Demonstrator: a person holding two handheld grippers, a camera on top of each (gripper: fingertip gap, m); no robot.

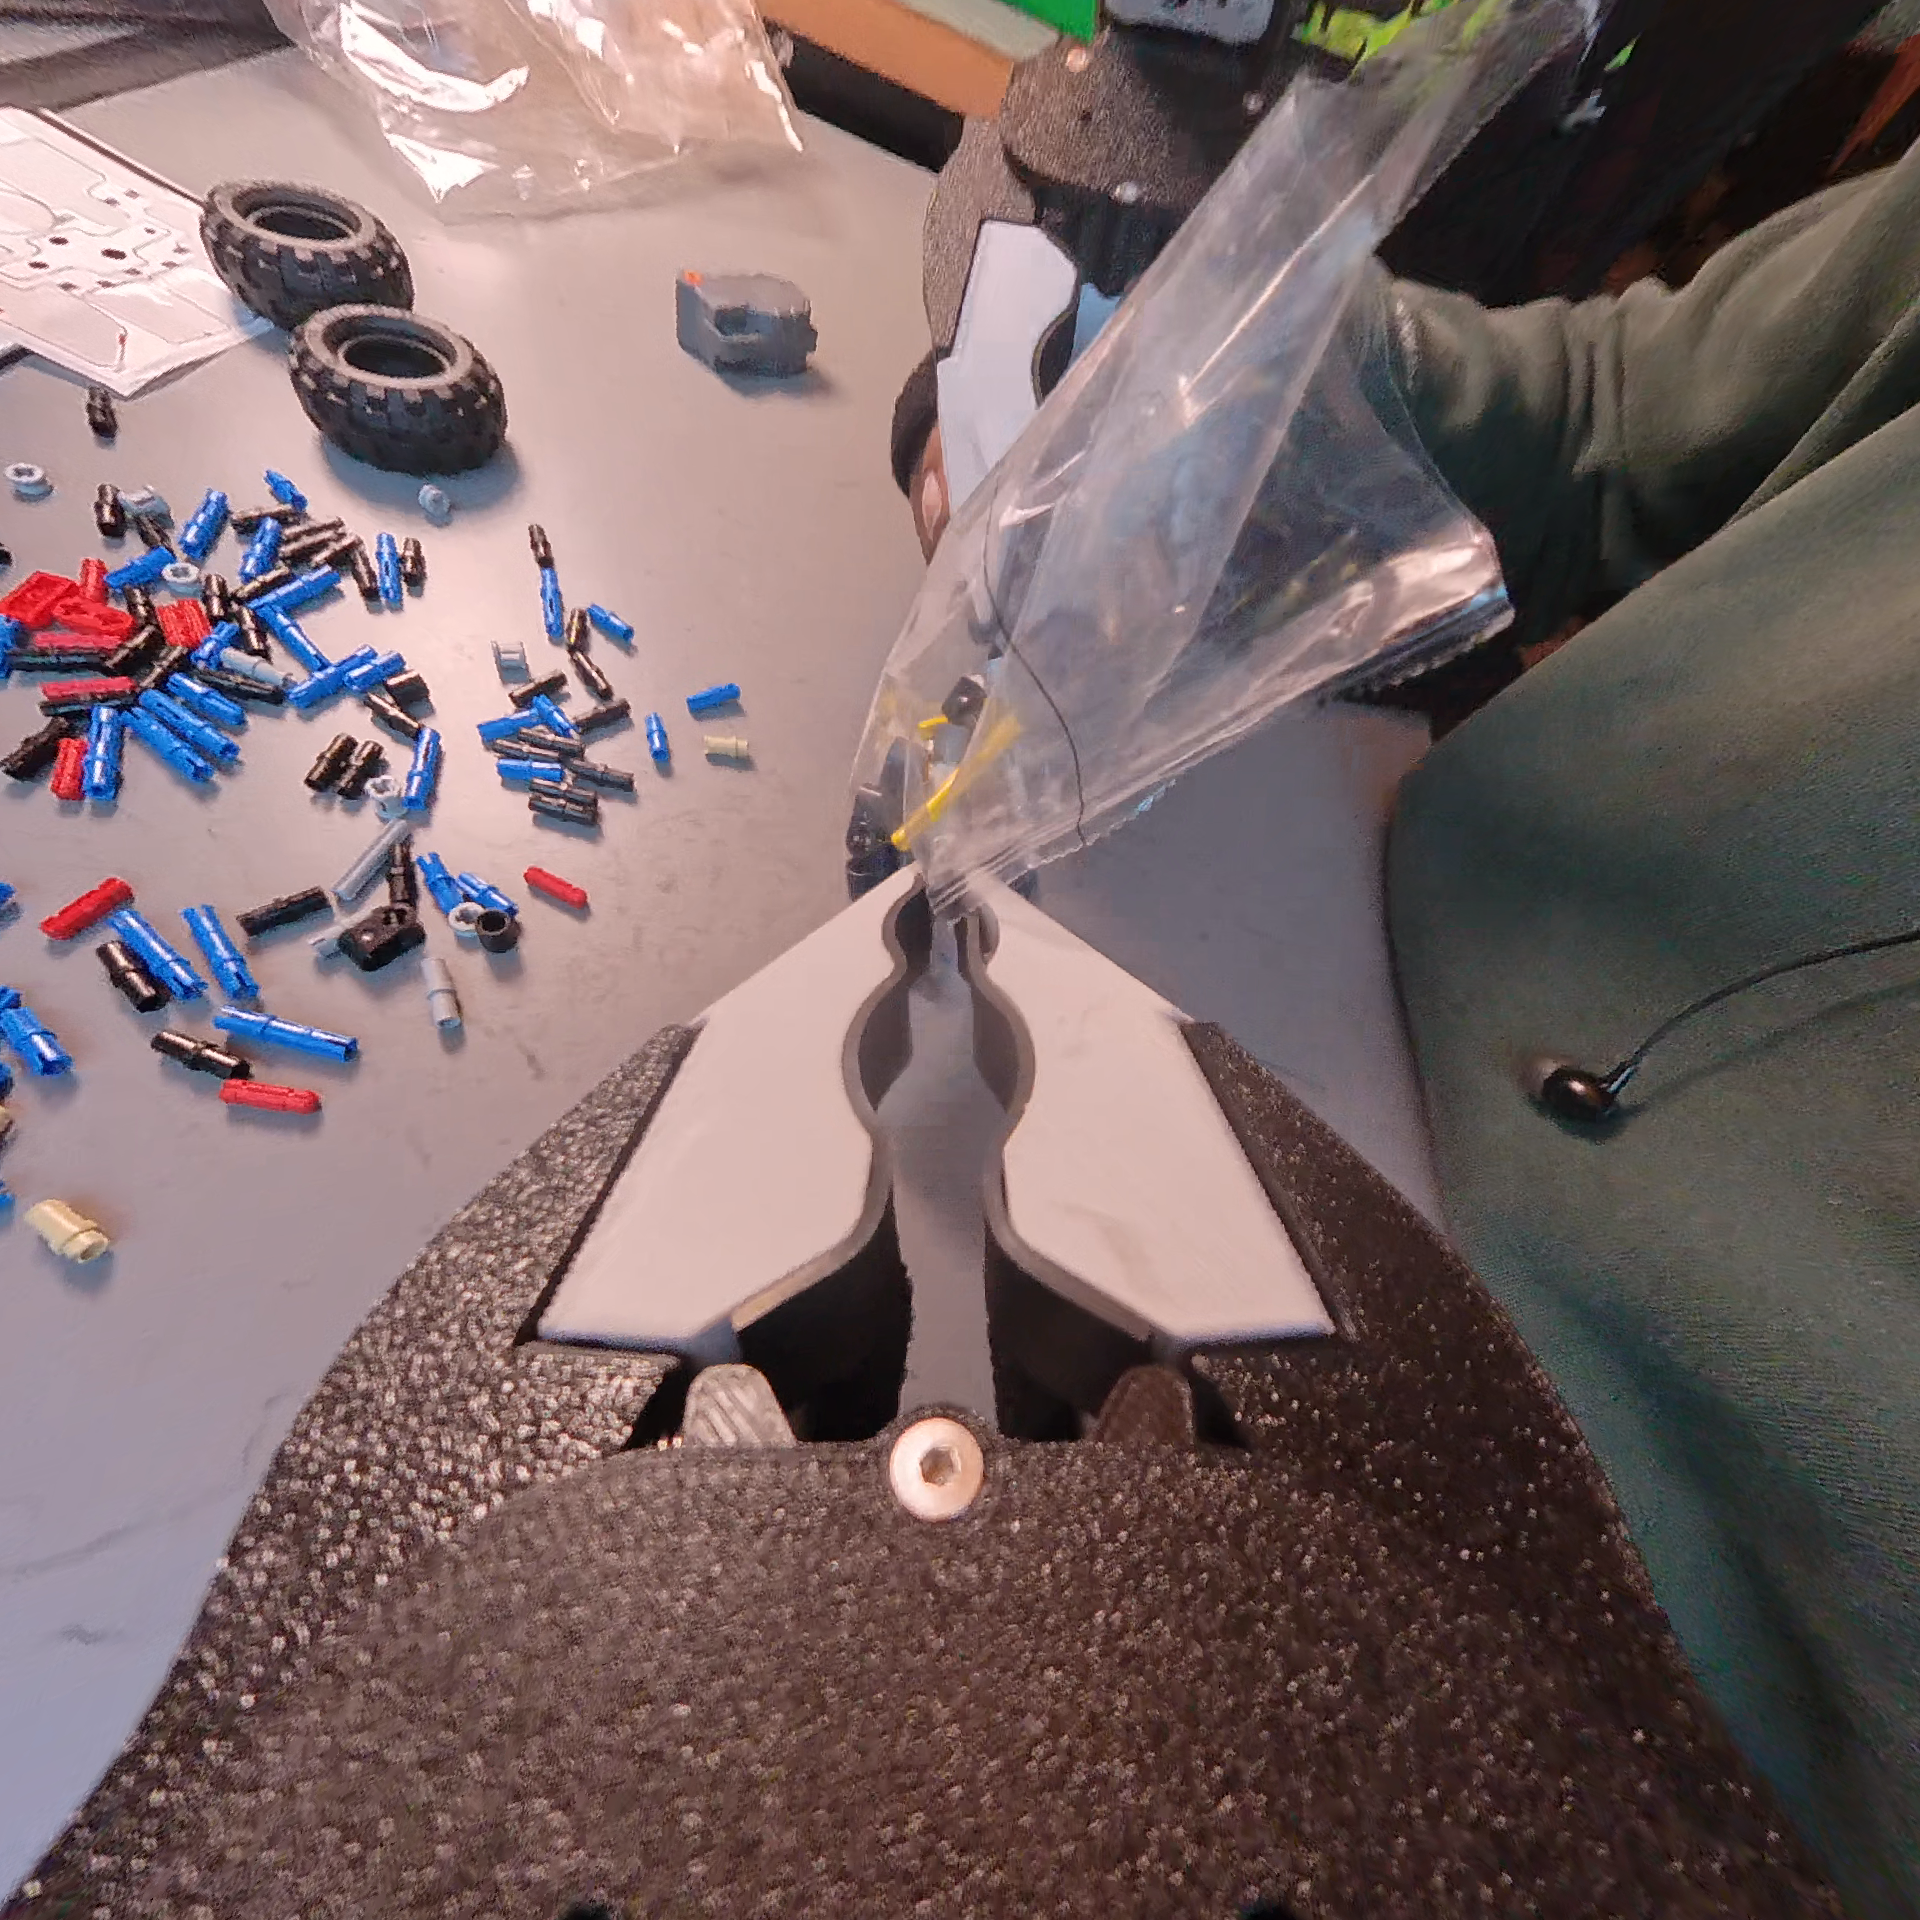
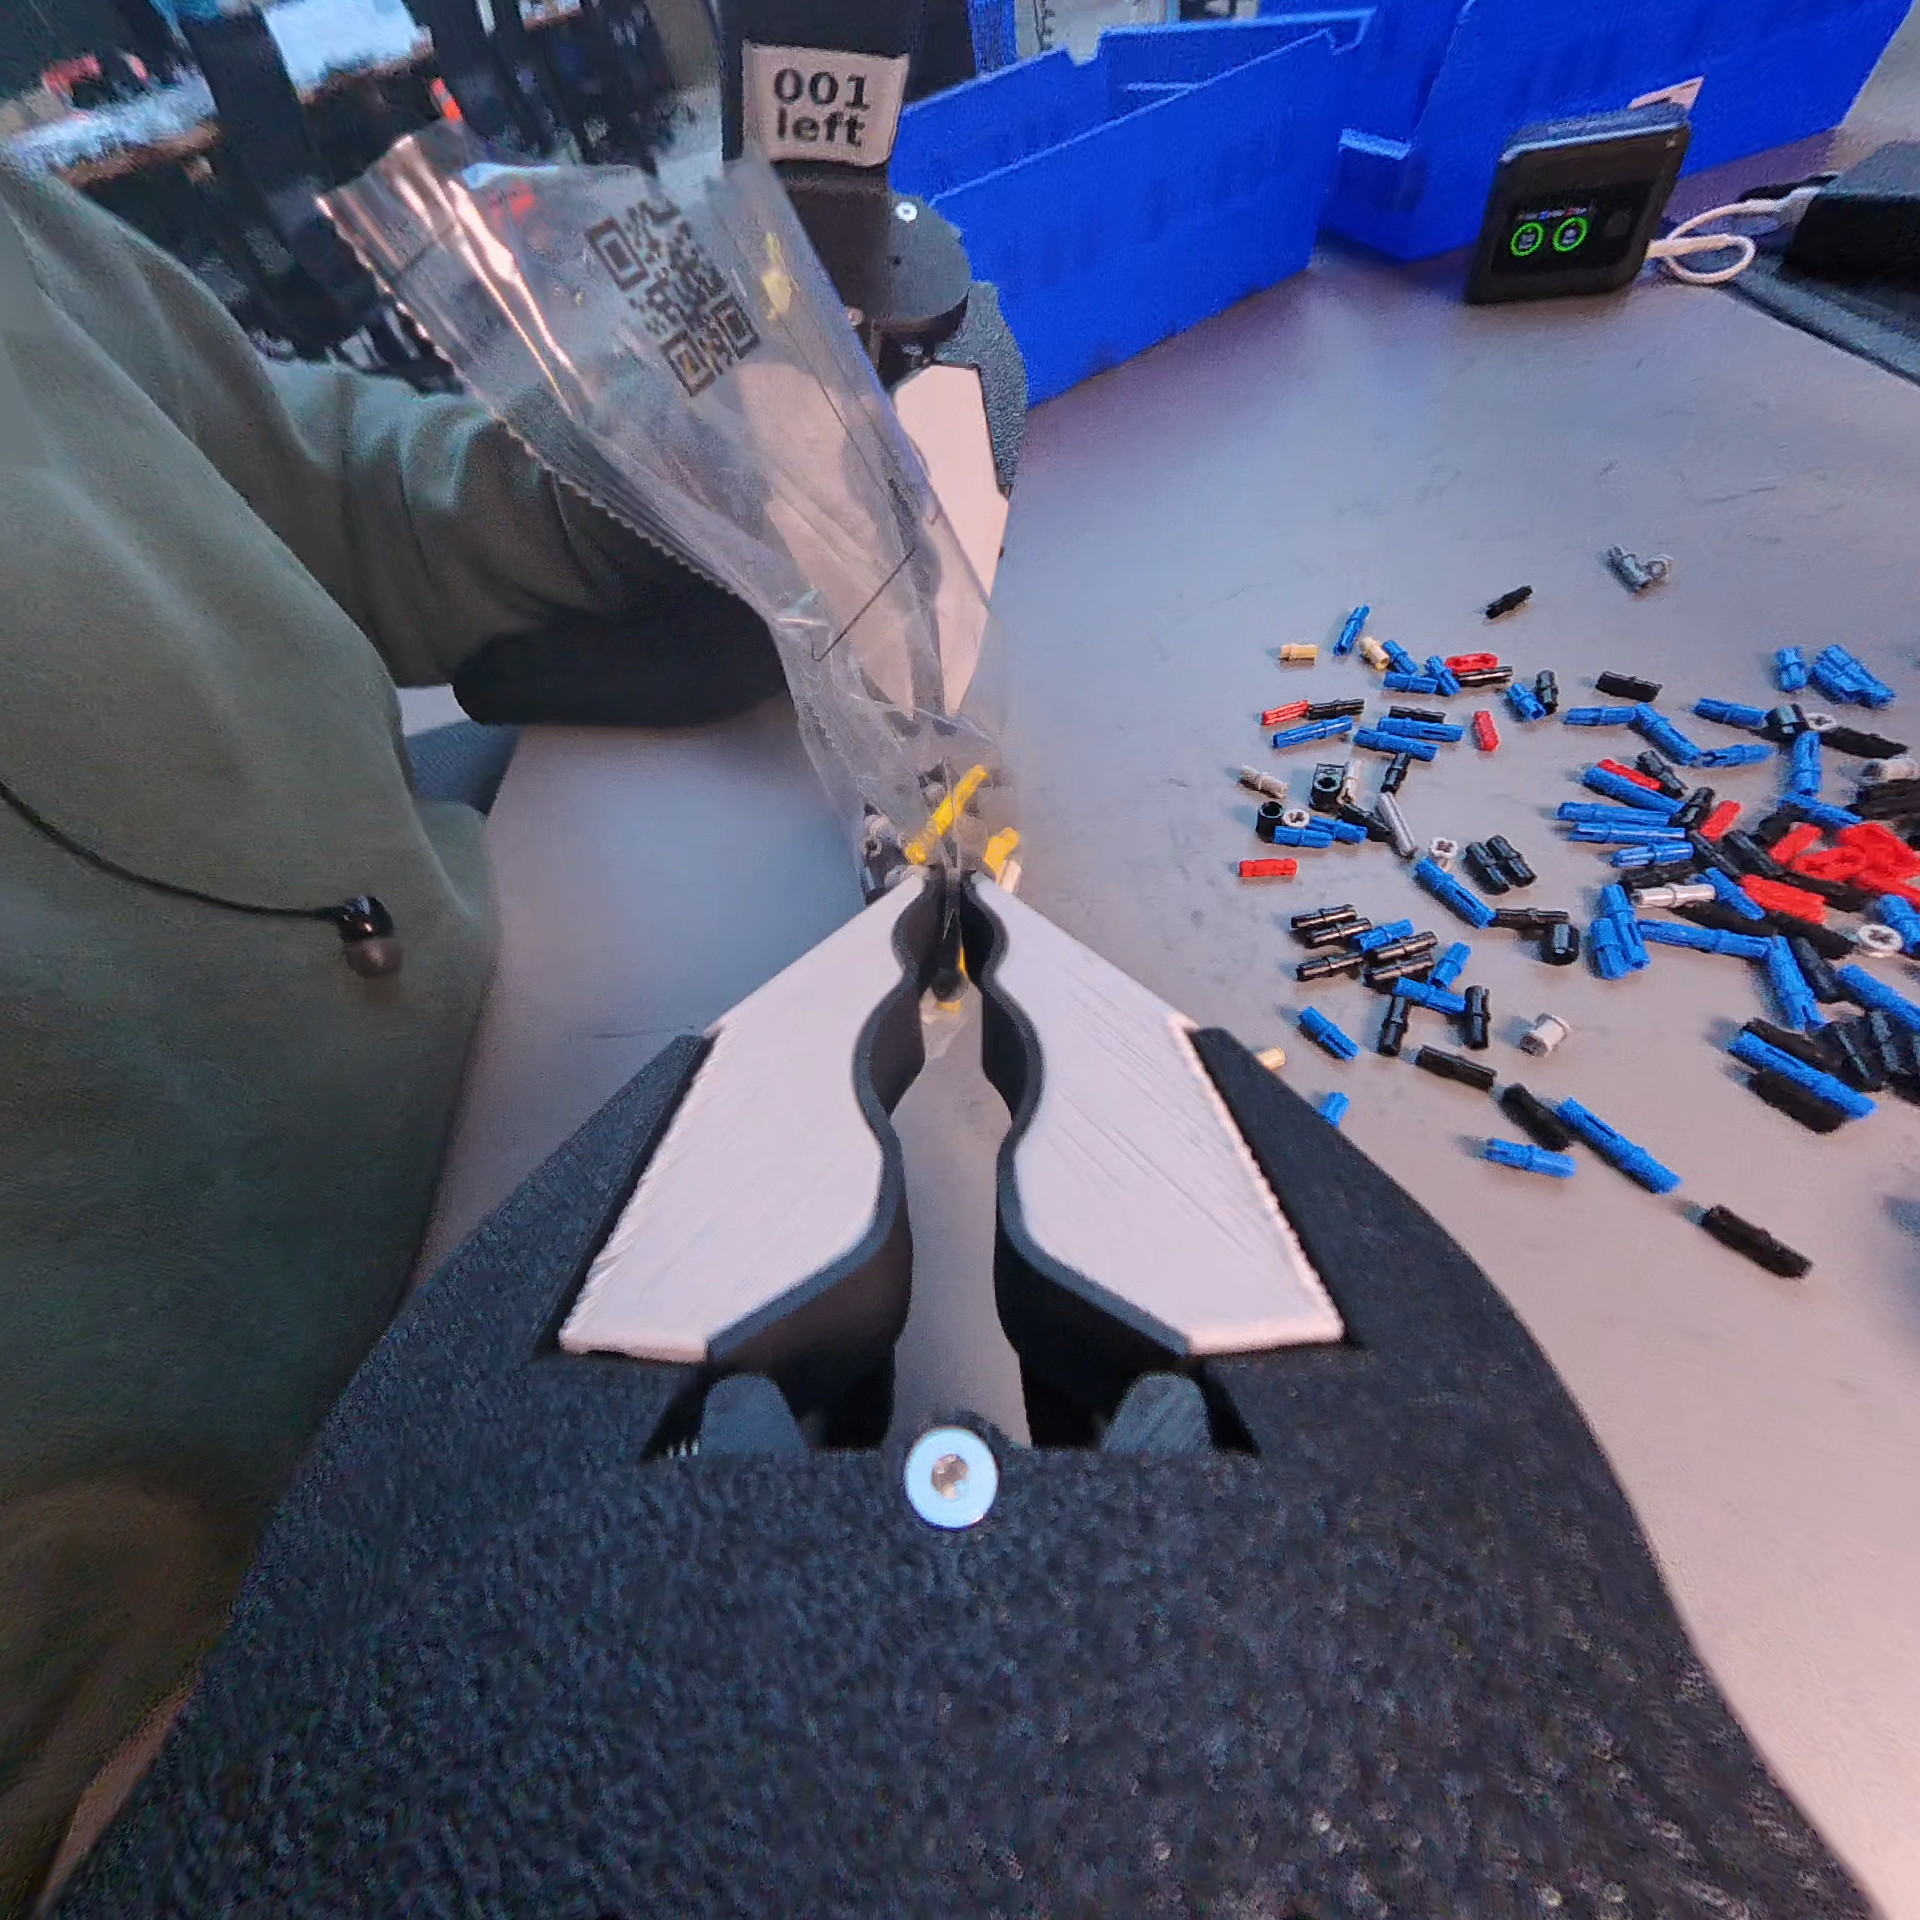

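both my tongs are clenched on one clear plastic bag (image 1: 1174, 540): left tongs (image 1: 943, 906) and right tongs (image 2: 948, 885) each pinch its lower end, where yellow and black pieces (image 2: 951, 816) bunch. beyond the right tongs, loose blue, black and red pins (image 2: 1621, 883) lie on the bench (image 2: 1299, 499); two tyres (image 1: 343, 322) lie far left of the left tongs. the bag carries a square printed code (image 2: 675, 291), and a small tag (image 2: 826, 104) sits behind it.

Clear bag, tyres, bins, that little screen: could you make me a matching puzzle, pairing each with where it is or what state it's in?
Things:
1. clear bag
2. two black tyres
3. blue bins
4. small screen device

Places or states:
A. lit, standing beside the bins
B. lying on the table near the loose pins
C. held up, pinched by left gripper and right gripper
D. standing along the table's far edge

Pairs: 1-C, 2-B, 3-D, 4-A
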